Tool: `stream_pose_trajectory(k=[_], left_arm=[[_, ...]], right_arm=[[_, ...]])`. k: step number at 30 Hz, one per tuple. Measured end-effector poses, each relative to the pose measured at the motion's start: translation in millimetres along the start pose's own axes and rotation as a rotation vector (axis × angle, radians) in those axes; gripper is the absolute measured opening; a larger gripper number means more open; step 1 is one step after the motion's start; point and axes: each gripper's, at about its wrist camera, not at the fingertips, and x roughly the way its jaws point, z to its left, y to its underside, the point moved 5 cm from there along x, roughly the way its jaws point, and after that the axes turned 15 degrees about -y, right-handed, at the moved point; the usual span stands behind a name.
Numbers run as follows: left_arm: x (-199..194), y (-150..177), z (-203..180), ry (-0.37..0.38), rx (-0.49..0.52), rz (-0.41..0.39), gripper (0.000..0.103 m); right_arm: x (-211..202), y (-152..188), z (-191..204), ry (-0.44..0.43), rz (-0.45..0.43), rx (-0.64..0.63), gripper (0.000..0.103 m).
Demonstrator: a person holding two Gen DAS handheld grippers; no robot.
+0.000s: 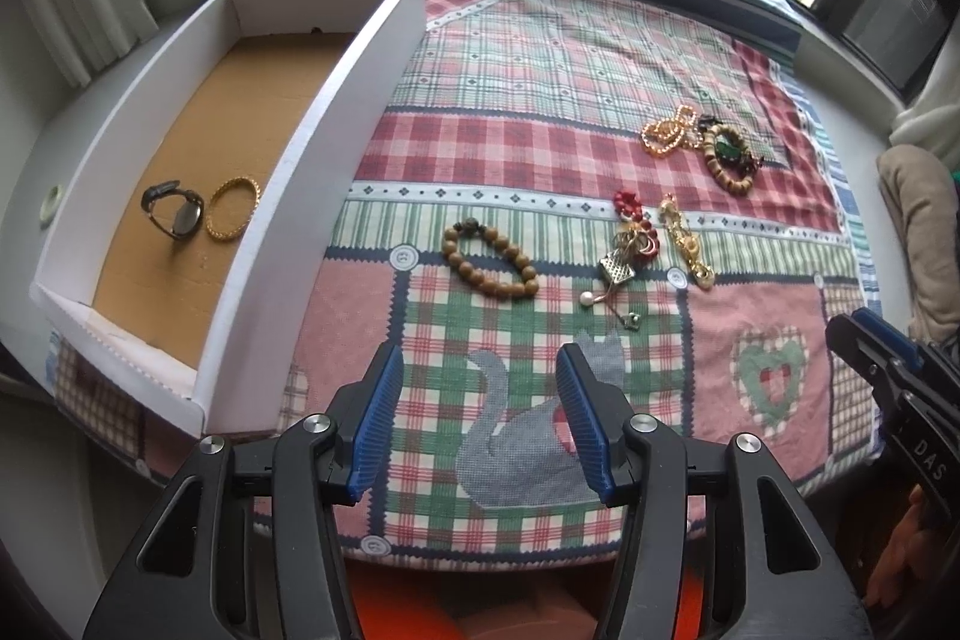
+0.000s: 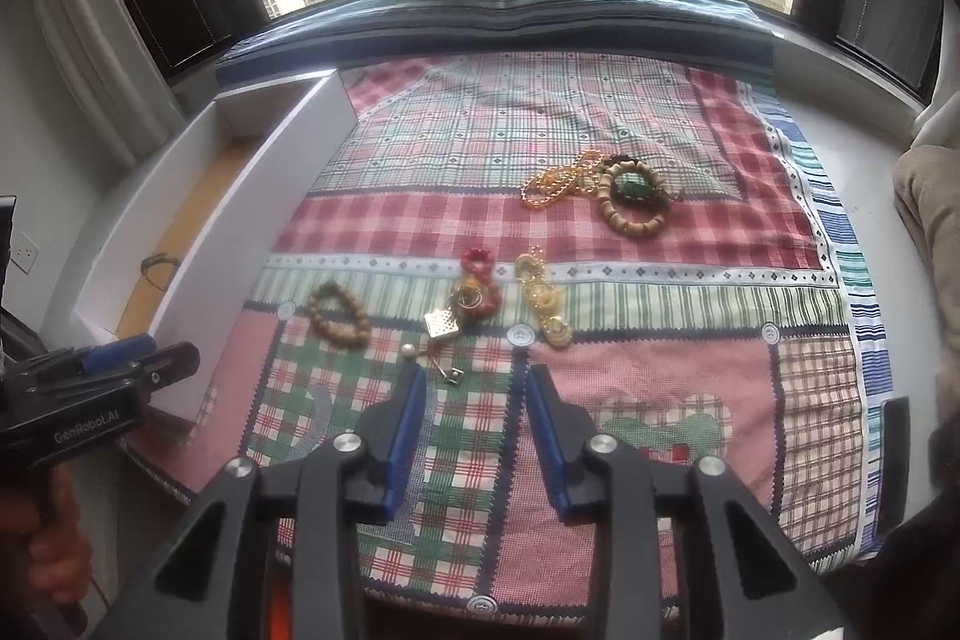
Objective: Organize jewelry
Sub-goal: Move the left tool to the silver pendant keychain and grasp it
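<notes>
A white box (image 1: 312, 142) with a brown floor stands at the left and holds a dark watch (image 1: 174, 215) and a gold bangle (image 1: 231, 215). On the patchwork cloth (image 1: 540, 112) lie a wooden bead bracelet (image 1: 489, 259), a red bead piece with a tangle of charms and a pearl (image 1: 630, 244), a gold chain piece (image 1: 684, 241), a gold bead chain (image 1: 666, 130) and a pale bead bracelet around a green stone (image 1: 729, 157). My left gripper (image 1: 480, 424) is open and empty, short of the wooden bracelet. My right gripper (image 2: 477, 436) is open and empty, just short of the charms (image 2: 447, 325).
A window and sill run along the far edge of the cloth. A beige cushion (image 2: 930, 202) lies at the right. The box (image 2: 198, 244) also shows at the left in the right wrist view, with the left gripper body (image 2: 90, 382) in front of it.
</notes>
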Motion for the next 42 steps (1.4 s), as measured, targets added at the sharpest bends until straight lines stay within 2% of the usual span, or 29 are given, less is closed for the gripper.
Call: stream_pose_trajectory(k=[17,26,29,32,35,42], left_arm=[[27,-1,-26,0.015,0.049,0.028,0.055],[42,-13,-65,0.082,0.114,0.001,0.055],[50,-18,-83,0.109,0.152,-0.017,0.057],[63,-20,-101,0.132,0.196,-0.046,0.060],[80,-19,-117,0.148,0.247,-0.042,0.060],[105,-25,-131,0.192,0.285,-0.054,0.060]], right_arm=[[21,-1,-34,0.029,0.021,0.060,0.035],[34,0,-54,0.034,0.028,0.091,0.036],[41,1,-64,0.042,0.031,0.105,0.043],[49,1,-75,0.047,0.035,0.112,0.043],[60,-1,-85,0.038,0.037,0.107,0.043],[86,-6,-100,0.013,0.065,0.080,0.043]])
